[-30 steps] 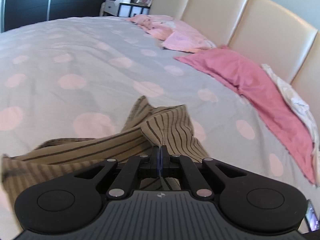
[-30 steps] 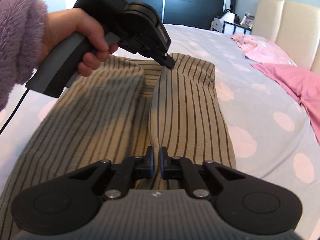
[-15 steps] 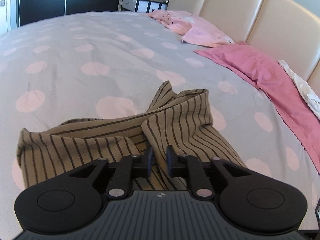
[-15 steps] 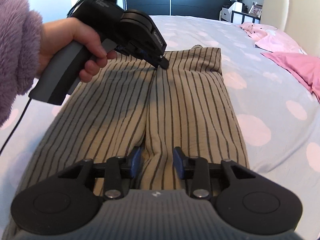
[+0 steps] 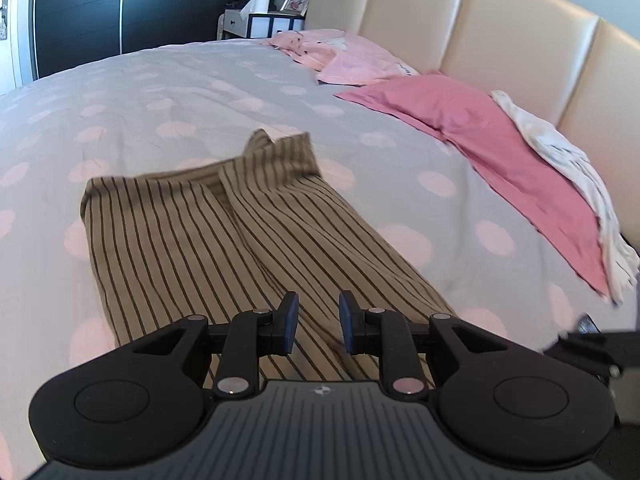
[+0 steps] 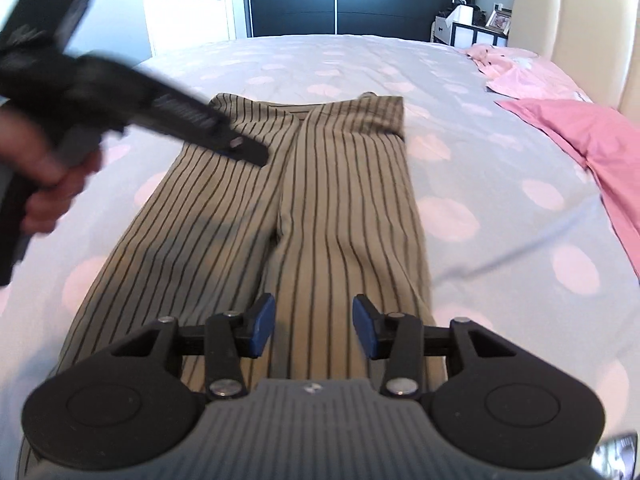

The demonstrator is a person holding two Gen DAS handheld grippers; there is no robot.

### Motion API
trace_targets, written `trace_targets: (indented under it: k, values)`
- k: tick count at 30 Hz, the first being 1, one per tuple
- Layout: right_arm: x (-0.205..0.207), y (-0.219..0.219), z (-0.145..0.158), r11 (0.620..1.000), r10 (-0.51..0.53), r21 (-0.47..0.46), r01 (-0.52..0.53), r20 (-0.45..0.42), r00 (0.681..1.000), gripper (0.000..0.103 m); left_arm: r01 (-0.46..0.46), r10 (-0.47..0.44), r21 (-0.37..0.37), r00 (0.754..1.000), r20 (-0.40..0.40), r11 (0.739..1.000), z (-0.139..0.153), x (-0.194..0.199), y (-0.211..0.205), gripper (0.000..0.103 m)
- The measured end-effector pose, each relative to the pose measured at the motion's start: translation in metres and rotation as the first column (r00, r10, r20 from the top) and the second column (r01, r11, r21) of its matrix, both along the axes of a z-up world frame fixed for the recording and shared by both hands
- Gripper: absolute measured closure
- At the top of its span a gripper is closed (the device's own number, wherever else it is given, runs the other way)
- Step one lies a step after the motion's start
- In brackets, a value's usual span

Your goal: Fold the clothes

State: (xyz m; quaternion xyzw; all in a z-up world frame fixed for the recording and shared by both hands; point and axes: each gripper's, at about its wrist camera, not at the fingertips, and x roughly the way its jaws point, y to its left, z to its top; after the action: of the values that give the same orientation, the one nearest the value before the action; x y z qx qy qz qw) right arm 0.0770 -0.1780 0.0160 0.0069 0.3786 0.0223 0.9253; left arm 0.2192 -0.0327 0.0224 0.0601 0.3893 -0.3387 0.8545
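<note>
The right gripper hangs over the near end of a pair of tan pinstriped trousers, its blue-padded jaws standing apart; they have just been opening, and striped cloth lies below the gap without either pad pressing it. The trousers stretch away ahead of the jaws, flat on a grey bedspread with pink dots. Ahead and to the left, a hand holds the left gripper, blurred, its tip above the left trouser leg. Far right of the jaws lies a pink pillowcase.
</note>
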Motion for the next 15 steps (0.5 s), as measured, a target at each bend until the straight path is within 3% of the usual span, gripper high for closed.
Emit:
trace_targets:
  k: [10, 15]
  values:
    - [-0.083, -0.010, -0.018, 0.996, 0.030, 0.085, -0.019, -0.128, 0.991, 0.056, 0.038, -0.038, 0.029, 0.999, 0.005, 0.999, 0.006, -0.127, 0.003, 0.079]
    - [-0.124, 0.000, -0.028, 0.991, 0.074, 0.120, -0.055, -0.162, 0.984, 0.056, -0.003, 0.003, 0.039, 1.000, 0.002, 0.999, 0.005, -0.171, 0.018, 0.075]
